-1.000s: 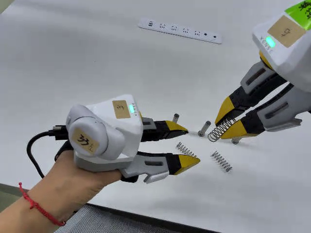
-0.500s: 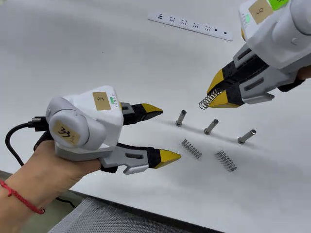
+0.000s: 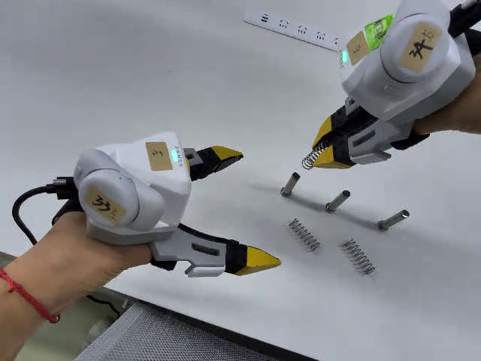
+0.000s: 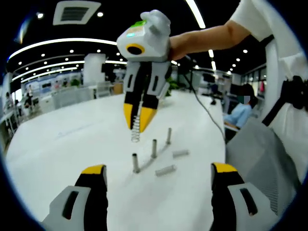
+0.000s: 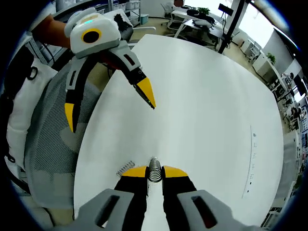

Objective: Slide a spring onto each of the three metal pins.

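Three short metal pins (image 3: 289,184) (image 3: 337,201) (image 3: 394,219) stand in a row on the white table; they appear again in the left gripper view (image 4: 136,163) (image 4: 154,148) (image 4: 169,136). My right gripper (image 3: 323,150) is shut on a spring (image 3: 310,157) that hangs above and a little right of the leftmost pin, tip pointing down (image 4: 136,131). In the right gripper view the held spring (image 5: 154,169) sits between the yellow tips. Two loose springs (image 3: 304,234) (image 3: 358,256) lie in front of the pins. My left gripper (image 3: 242,207) is open with nothing in it, left of the pins.
A white power strip (image 3: 301,31) lies at the far side of the table (image 3: 150,75). A black cable (image 3: 30,207) trails from the left gripper. A grey mesh chair back (image 3: 150,335) sits below the near table edge. People and desks stand behind the table in the left gripper view.
My right gripper has lifted the spring off the table by the pins and carried it up and left toward the leftmost pin. The left gripper's jaws have spread wider.
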Motion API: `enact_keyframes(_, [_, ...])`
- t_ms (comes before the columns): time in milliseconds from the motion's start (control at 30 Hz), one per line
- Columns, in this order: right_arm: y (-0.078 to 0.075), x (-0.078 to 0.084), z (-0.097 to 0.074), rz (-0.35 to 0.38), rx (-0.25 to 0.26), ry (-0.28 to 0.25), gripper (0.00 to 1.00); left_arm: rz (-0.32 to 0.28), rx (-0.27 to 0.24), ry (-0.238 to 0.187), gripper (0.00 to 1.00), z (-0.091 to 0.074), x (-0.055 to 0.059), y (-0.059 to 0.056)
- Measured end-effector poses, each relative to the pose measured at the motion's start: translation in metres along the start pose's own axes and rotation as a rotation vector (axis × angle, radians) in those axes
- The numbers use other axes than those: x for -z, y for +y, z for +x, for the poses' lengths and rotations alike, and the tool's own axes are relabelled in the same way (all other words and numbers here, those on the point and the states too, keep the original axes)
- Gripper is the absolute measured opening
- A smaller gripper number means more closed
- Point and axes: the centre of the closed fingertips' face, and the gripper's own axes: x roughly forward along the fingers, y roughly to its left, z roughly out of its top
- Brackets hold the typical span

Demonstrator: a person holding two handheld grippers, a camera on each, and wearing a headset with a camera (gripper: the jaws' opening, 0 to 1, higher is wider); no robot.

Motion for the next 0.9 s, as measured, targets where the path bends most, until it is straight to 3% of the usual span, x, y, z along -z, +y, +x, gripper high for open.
enact_keyframes(100, [-0.001,0.002,0.006,0.006,-0.008,0.009,0.12,-0.011,0.008,0.016,0.96,0.003,0.006,-0.001])
enact_keyframes(200, [-0.001,0.002,0.010,0.014,-0.015,0.013,0.12,-0.035,0.016,0.004,1.00,0.004,0.005,-0.001])
enact_keyframes(900, [-0.002,0.008,0.029,0.017,-0.045,0.045,0.12,-0.076,0.011,-0.033,1.00,0.004,0.004,0.000])
